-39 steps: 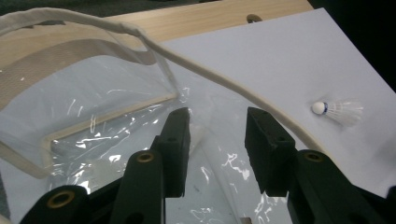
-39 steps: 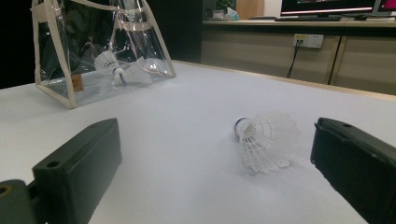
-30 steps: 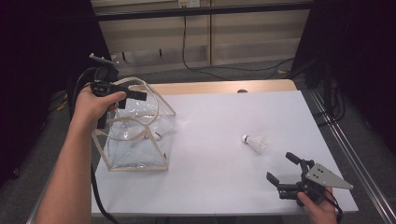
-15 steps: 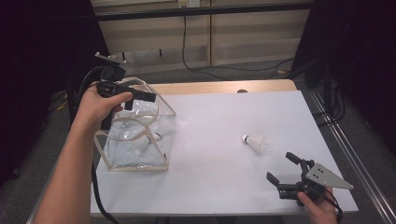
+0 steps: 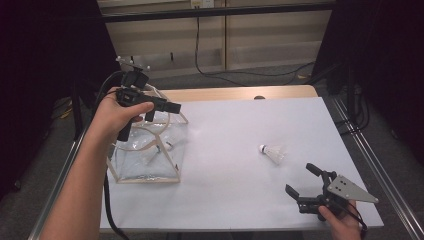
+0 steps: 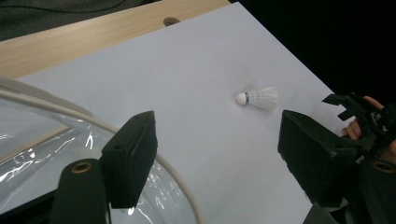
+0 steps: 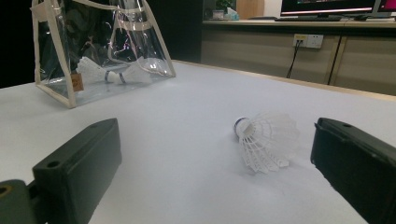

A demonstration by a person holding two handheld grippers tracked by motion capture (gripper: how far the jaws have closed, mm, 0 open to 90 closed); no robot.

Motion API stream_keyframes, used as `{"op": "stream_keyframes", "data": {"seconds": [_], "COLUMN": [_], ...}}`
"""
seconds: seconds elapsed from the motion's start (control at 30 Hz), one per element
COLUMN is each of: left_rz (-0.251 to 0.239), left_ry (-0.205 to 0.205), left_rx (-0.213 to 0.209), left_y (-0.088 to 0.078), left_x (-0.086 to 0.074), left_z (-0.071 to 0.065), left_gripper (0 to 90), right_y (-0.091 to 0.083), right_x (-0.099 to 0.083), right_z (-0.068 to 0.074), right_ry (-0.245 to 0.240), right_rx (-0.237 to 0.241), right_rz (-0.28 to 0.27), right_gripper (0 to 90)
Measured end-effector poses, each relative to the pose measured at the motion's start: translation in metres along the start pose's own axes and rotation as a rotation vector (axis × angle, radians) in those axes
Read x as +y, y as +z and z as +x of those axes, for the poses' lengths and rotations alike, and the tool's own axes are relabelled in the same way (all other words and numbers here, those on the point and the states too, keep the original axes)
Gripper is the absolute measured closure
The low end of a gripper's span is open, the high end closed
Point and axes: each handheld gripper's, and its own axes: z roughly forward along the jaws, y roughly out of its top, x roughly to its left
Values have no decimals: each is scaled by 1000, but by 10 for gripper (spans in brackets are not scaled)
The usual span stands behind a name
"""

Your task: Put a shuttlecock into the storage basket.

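Observation:
A white shuttlecock (image 5: 271,152) lies on its side on the white table (image 5: 235,125), right of centre. A clear plastic bag (image 5: 150,152) with cream trim stands at the left; two shuttlecocks (image 7: 105,72) lie inside it. My left gripper (image 5: 164,112) hovers over the bag's top, open and holding nothing, and its own view looks past the bag's handle (image 6: 177,182) toward the shuttlecock (image 6: 257,98). My right gripper (image 5: 300,179) rests low near the front right corner, open, with the shuttlecock (image 7: 266,140) a short way ahead between its jaws' lines.
A strip of bare wood (image 5: 240,93) with a hole runs along the table's far edge. A metal rail (image 5: 370,165) borders the right side. Cables hang behind the table. The other hand and its gripper (image 6: 369,116) appear at the right of the left gripper view.
My left hand has drifted a little right and up above the bag, jaws still open. The right gripper and the loose shuttlecock have stayed put.

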Motion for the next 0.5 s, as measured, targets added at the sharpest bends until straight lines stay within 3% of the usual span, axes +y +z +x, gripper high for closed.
{"op": "stream_keyframes", "data": {"seconds": [0.5], "left_rz": [5], "left_ry": [40], "left_rx": [-43], "left_y": [17], "left_x": [2], "left_z": [-15], "left_gripper": [223], "right_y": [0], "right_x": [0], "right_z": [0], "right_ry": [1], "right_rx": [-1], "right_rz": [0], "right_gripper": [17]}}
